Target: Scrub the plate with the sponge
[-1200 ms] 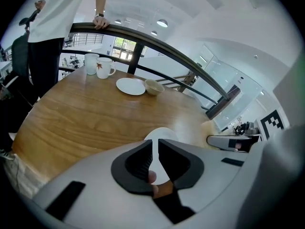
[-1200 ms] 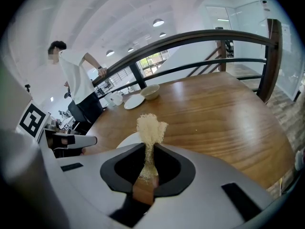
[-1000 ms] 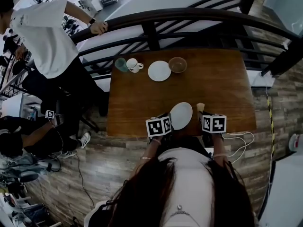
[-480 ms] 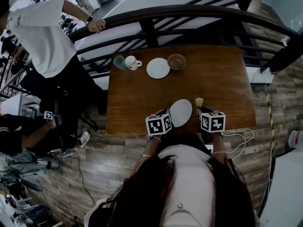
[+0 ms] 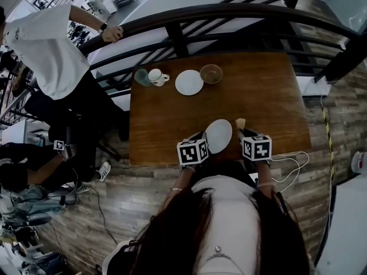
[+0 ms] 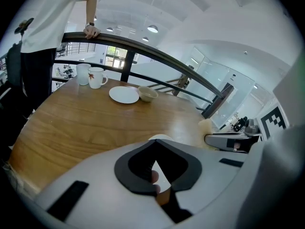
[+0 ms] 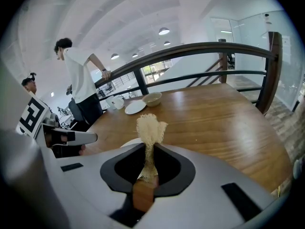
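Both of your grippers have something in their jaws. Your left gripper has its jaws drawn tight together on the rim of the plate. The left gripper view shows a thin white sliver of it between them. Your right gripper holds its jaws narrow, pinching the sponge. The sponge is a pale, fibrous tuft that stands up out of the jaws and flares above their tips.

In the head view the plate is at 6 o'clock on the wooden surface, at the near edge and between your two grippers. Your left gripper meets the plate at its 7 o'clock. The sponge is just beside the rim at its 2 o'clock, and I cannot tell whether it touches.

Well apart from these, a row of crockery runs along the far edge between 11 and 12 o'clock. From left to right it is a green cup, a white mug, a second plate and a bowl. Cup and mug stand close together, and the bowl is just beside the second plate.

Past the far edge runs a dark railing. At 10 o'clock a person in a white shirt stands with one hand on it. At 4 o'clock a white cable lies looped on the plank floor.
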Demonstrator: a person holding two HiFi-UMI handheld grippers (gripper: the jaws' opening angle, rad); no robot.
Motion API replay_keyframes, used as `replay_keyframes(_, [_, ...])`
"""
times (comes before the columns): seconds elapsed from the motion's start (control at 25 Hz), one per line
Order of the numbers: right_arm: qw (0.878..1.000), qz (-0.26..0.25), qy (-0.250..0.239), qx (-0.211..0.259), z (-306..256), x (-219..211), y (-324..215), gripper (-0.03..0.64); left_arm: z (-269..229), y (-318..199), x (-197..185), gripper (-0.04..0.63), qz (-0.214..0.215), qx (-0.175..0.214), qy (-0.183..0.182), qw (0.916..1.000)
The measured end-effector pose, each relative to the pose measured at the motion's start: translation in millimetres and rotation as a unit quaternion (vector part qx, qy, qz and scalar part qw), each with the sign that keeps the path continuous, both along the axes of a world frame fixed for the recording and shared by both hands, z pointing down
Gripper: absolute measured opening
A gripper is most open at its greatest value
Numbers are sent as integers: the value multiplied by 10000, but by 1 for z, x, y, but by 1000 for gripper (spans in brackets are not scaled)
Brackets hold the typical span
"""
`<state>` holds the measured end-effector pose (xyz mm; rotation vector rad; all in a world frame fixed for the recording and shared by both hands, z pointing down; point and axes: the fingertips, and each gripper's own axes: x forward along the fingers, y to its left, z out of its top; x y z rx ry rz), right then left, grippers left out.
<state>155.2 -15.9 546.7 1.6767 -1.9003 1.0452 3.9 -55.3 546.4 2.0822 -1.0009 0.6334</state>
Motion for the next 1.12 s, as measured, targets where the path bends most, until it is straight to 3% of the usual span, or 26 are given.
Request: replay_keyframes(1.12, [9989, 110, -391, -216, 16, 10, -8, 67, 4, -5, 12, 9, 10, -188, 16, 9998])
